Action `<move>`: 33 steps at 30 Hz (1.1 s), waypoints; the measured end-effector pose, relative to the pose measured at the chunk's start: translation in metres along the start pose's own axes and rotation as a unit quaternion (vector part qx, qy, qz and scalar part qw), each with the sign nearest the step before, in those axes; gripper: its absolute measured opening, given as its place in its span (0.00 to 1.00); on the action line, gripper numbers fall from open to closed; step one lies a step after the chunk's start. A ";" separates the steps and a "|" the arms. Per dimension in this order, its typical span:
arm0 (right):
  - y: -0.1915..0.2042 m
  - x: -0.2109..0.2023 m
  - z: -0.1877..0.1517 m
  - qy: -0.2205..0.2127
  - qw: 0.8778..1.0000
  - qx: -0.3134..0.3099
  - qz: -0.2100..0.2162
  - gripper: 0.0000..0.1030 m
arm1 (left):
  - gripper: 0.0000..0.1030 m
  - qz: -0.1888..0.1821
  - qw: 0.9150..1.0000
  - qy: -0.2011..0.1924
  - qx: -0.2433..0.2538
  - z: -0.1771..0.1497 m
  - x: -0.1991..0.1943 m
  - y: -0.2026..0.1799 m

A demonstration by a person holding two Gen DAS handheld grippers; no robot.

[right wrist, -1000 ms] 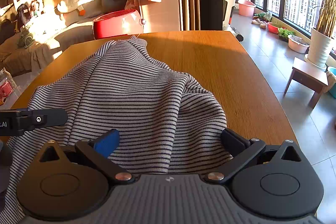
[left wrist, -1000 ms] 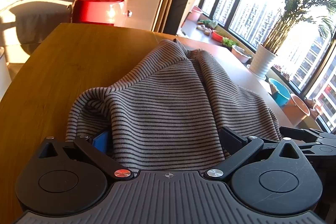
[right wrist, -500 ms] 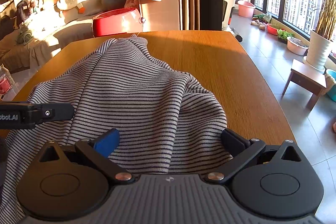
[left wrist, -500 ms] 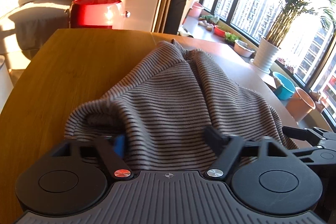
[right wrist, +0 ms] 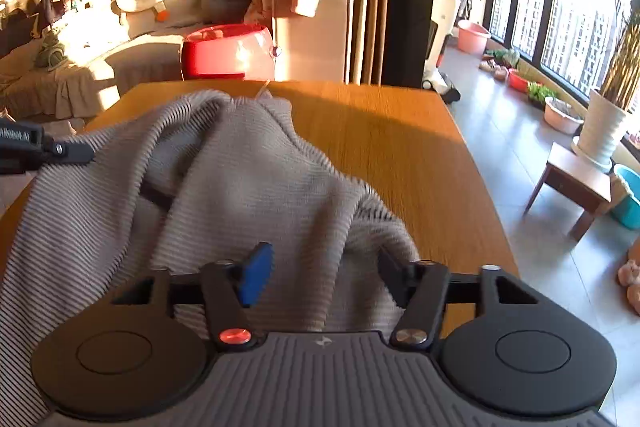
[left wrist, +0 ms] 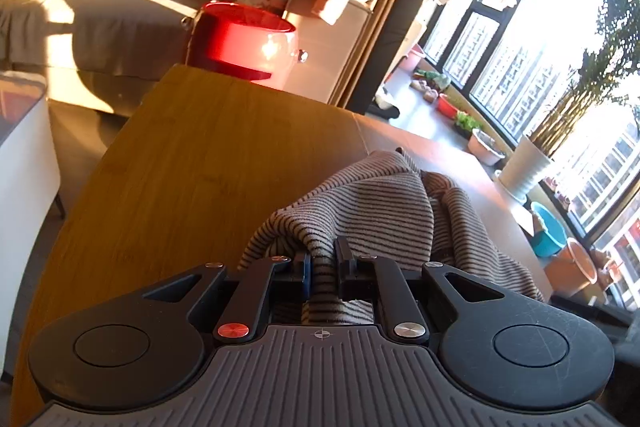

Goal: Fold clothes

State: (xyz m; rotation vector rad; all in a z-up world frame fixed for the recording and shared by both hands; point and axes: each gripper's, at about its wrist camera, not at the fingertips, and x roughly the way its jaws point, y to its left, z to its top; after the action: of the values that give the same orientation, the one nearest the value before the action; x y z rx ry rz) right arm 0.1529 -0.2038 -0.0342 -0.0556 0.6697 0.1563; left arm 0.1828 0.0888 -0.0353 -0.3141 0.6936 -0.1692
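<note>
A grey striped knit garment (left wrist: 384,203) lies bunched on the wooden table (left wrist: 192,163). My left gripper (left wrist: 324,263) is shut on a pinched fold at the garment's near edge, and the cloth rises into a ridge from there. In the right wrist view the same garment (right wrist: 248,179) spreads over the table (right wrist: 400,155). My right gripper (right wrist: 324,275) is closing. Its jaws stand about half apart with cloth lying between them, and the blue pad (right wrist: 256,273) is still bare. The left gripper's body (right wrist: 40,151) shows at the left edge.
Beyond the table's far edge stand a red tub (left wrist: 240,43) and a white cabinet (left wrist: 332,39) draped with pink clothes. A white box (left wrist: 20,155) stands left of the table. To the right are a low wooden stool (right wrist: 576,183) and potted plants by the windows.
My left jaws closed from wide open onto a fold of the garment, and that hand pulled away and up, drawing the cloth along. My right jaws narrowed by about half and rose slightly.
</note>
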 end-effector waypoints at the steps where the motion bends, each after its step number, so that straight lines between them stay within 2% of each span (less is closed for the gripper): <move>1: 0.002 -0.001 0.011 -0.006 1.000 0.003 0.004 0.51 | 0.13 0.002 1.000 0.000 0.005 -0.001 0.001 -0.003; 3: 0.010 0.008 0.029 -0.004 1.000 0.011 0.024 0.55 | 0.13 0.004 1.000 0.002 0.008 -0.002 0.002 -0.004; 4: 0.017 0.015 0.032 -0.002 1.000 0.009 0.029 0.60 | 0.13 0.005 1.000 0.004 0.008 -0.002 0.003 -0.003; 5: 0.026 0.021 0.034 -0.003 1.000 0.001 0.028 0.68 | 0.14 0.005 1.000 0.005 0.008 -0.002 0.003 -0.003; 6: 0.036 0.028 0.035 -0.006 1.000 -0.006 0.024 0.72 | 0.14 0.006 1.000 0.006 0.008 -0.002 0.003 -0.002; 11: 0.079 0.065 0.036 -0.007 0.999 -0.048 0.004 0.76 | 0.15 0.007 1.000 0.010 0.008 -0.003 0.004 0.003; 12: 0.084 0.073 0.034 -0.004 0.998 -0.065 -0.011 0.69 | 0.15 0.007 1.000 0.010 0.006 -0.004 0.004 0.005; 13: 0.086 0.078 0.033 -0.002 0.997 -0.080 -0.018 0.58 | 0.15 0.006 1.000 0.009 0.002 -0.004 0.004 0.008; 14: 0.083 0.079 0.034 -0.001 0.996 -0.092 -0.016 0.34 | 0.15 0.005 1.000 0.009 -0.002 -0.004 0.004 0.012; 16: 0.067 0.067 0.044 -0.016 0.995 -0.097 -0.002 0.21 | 0.17 0.009 1.000 0.008 -0.014 -0.004 0.003 0.020; 17: 0.058 0.058 0.051 -0.032 0.994 -0.102 -0.013 0.09 | 0.18 0.015 1.000 0.006 -0.017 -0.004 0.001 0.024; 18: 0.050 0.048 0.058 -0.050 0.992 -0.109 -0.030 0.05 | 0.22 0.018 1.000 0.003 -0.019 -0.004 0.000 0.028; 21: 0.020 0.044 0.070 -0.089 0.978 -0.138 -0.126 0.04 | 0.30 0.020 0.999 0.008 -0.024 -0.001 -0.002 0.036; 22: 0.009 0.049 0.072 -0.088 0.975 -0.137 -0.148 0.04 | 0.30 0.021 0.999 0.008 -0.023 -0.001 -0.005 0.035; 24: -0.014 0.064 0.071 -0.063 0.981 -0.104 -0.150 0.04 | 0.29 0.020 1.000 0.001 -0.016 0.002 -0.013 0.028; 26: -0.029 0.071 0.069 -0.054 0.986 -0.078 -0.135 0.04 | 0.30 0.014 1.000 -0.014 0.001 0.006 -0.025 0.015; 28: -0.037 0.072 0.066 -0.056 0.991 -0.056 -0.107 0.04 | 0.47 0.008 0.999 -0.029 0.024 0.012 -0.035 -0.001; 30: -0.036 0.060 0.071 -0.063 0.996 -0.032 -0.055 0.07 | 0.56 0.007 0.998 -0.038 0.045 0.019 -0.036 -0.016; 32: -0.029 0.047 0.077 -0.067 0.998 -0.017 -0.002 0.09 | 0.59 0.001 0.997 -0.032 0.066 0.027 -0.025 -0.031; 33: -0.023 0.042 0.079 -0.068 0.997 -0.014 0.022 0.12 | 0.65 -0.004 0.997 -0.022 0.077 0.031 -0.014 -0.041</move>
State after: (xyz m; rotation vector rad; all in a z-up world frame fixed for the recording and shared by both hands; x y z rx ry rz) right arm 0.2380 -0.2135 0.0018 -0.0559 0.5332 0.2106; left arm 0.1906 0.0610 0.0092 -0.1720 0.6321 -0.2218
